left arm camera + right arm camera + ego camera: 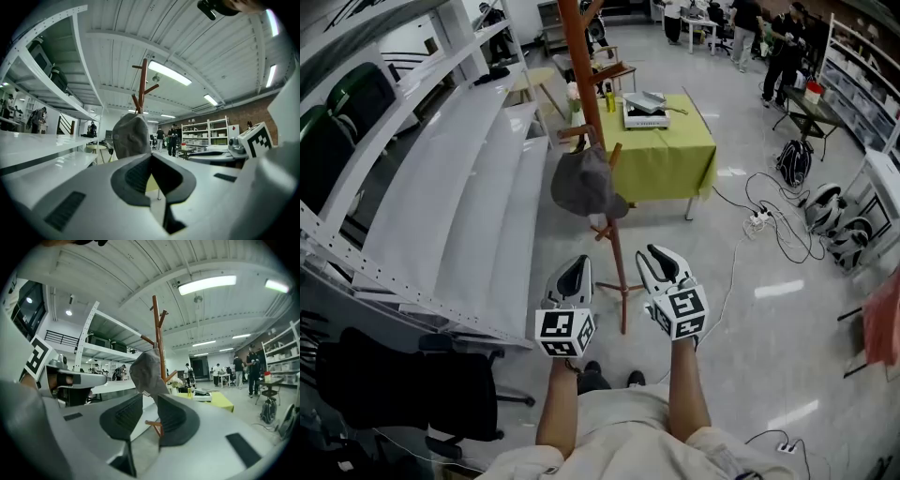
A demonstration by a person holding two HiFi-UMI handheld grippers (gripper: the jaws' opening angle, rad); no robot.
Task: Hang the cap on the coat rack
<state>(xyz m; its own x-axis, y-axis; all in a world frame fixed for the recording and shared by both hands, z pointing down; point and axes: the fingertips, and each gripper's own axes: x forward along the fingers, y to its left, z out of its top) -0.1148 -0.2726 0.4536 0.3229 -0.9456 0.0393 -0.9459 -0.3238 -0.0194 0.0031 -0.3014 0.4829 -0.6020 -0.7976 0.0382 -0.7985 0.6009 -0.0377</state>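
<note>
A grey cap [584, 183] hangs on a peg of the brown wooden coat rack [578, 56], low on its pole. Both grippers are held close to the person's body, well short of the rack and apart from the cap. My left gripper [574, 269] has its jaws together with nothing in them. My right gripper [659, 259] stands open and empty. In the left gripper view the cap [130, 137] shows beyond the jaw tips [151, 155], under the rack [142, 84]. The right gripper view shows the cap [147, 373] on the rack [157, 329] past the parted jaws [150, 397].
White shelving [459, 187] runs along the left. A yellow-green table [675, 155] with a white box stands behind the rack. A black office chair [403, 384] is at lower left. Cables and a power strip [759, 217] lie on the floor at right. People [783, 47] stand at the back.
</note>
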